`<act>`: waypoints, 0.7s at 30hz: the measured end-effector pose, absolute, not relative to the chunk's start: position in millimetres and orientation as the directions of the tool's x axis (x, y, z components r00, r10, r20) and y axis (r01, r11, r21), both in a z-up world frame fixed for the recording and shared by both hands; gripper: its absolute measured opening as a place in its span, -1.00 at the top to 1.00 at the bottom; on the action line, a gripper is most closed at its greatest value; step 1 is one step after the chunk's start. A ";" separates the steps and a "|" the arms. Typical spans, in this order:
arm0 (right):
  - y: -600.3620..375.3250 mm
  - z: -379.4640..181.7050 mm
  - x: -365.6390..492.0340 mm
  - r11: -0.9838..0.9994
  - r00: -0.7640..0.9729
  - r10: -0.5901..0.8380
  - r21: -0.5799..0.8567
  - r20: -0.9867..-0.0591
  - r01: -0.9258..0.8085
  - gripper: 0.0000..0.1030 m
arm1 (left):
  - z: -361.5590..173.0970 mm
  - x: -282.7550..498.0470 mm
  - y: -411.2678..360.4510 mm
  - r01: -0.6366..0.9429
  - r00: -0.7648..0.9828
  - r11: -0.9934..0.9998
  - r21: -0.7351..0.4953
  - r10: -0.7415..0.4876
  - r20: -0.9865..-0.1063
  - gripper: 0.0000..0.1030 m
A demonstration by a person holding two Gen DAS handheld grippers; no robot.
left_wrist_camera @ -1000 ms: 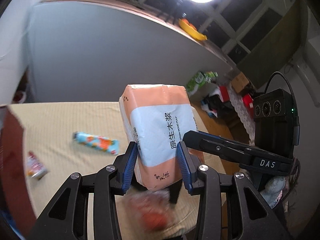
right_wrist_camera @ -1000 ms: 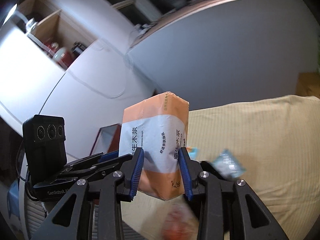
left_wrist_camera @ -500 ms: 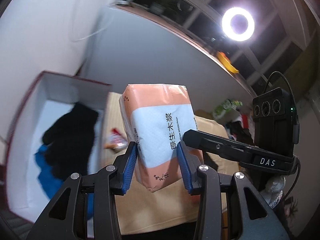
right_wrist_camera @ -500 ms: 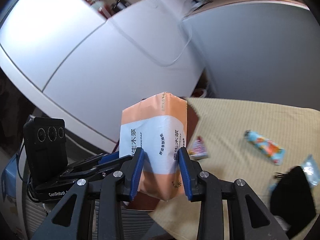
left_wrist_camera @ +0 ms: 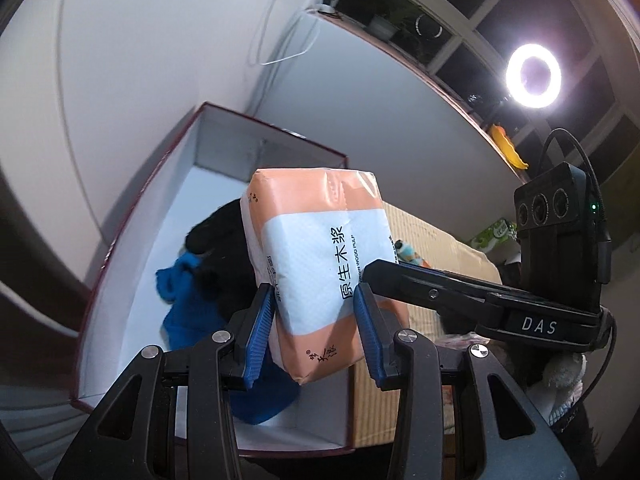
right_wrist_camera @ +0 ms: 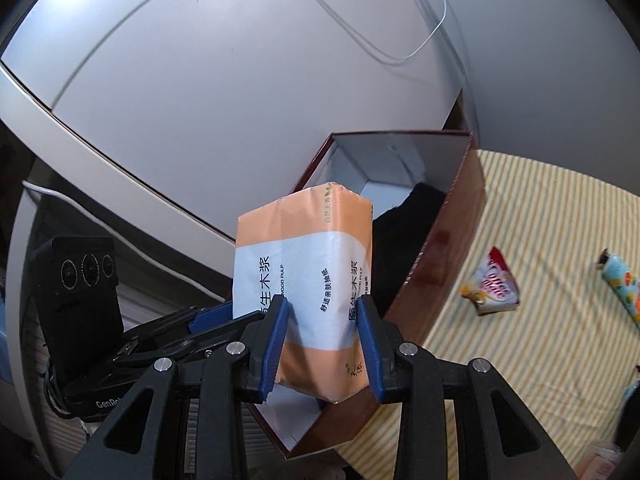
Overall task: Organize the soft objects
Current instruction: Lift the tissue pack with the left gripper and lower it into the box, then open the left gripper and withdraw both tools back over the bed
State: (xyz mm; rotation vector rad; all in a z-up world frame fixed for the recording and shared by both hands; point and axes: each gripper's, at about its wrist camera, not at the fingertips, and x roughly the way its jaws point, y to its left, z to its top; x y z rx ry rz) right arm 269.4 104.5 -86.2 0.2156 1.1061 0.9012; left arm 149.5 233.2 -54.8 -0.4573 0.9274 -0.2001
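Note:
An orange and white tissue pack (left_wrist_camera: 320,264) is held in the air by both grippers at once. My left gripper (left_wrist_camera: 316,320) is shut on its lower half. My right gripper (right_wrist_camera: 322,328) is shut on the same tissue pack (right_wrist_camera: 304,280) from the other side. The pack hangs over a dark red box with a white inside (left_wrist_camera: 132,280), also in the right wrist view (right_wrist_camera: 452,248). In the box lie a blue cloth (left_wrist_camera: 188,304) and a black soft thing (left_wrist_camera: 212,236), partly hidden behind the pack.
The box stands at the edge of a table with a yellow striped cloth (right_wrist_camera: 540,208). On the cloth lie a small red and white sachet (right_wrist_camera: 494,284) and a light blue wrapped packet (right_wrist_camera: 622,288). White walls rise behind the box.
Both grippers have carried the tissue pack sideways from over the table cloth to over the open box. The grip on the pack has not changed.

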 end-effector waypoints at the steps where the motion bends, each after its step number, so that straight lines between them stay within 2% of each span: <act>1: 107.7 -87.2 268.3 0.640 0.144 0.718 0.564 -0.681 -0.521 0.37 | -56.0 147.0 238.1 -0.032 0.590 0.886 -0.463 -0.357 -0.724 0.25; 11: 131.8 -102.9 266.5 0.646 0.117 0.701 0.558 -0.703 -0.521 0.33 | -67.5 135.5 252.7 -0.083 0.592 0.887 -0.454 -0.322 -0.739 0.28; 16: 128.0 -99.7 259.9 0.651 0.132 0.699 0.549 -0.703 -0.525 0.07 | -69.6 132.5 251.4 -0.086 0.597 0.891 -0.447 -0.313 -0.739 0.28; 21: 110.7 -89.1 251.3 0.657 0.166 0.693 0.520 -0.701 -0.546 0.05 | -67.6 127.9 249.5 -0.082 0.608 0.887 -0.455 -0.317 -0.728 0.28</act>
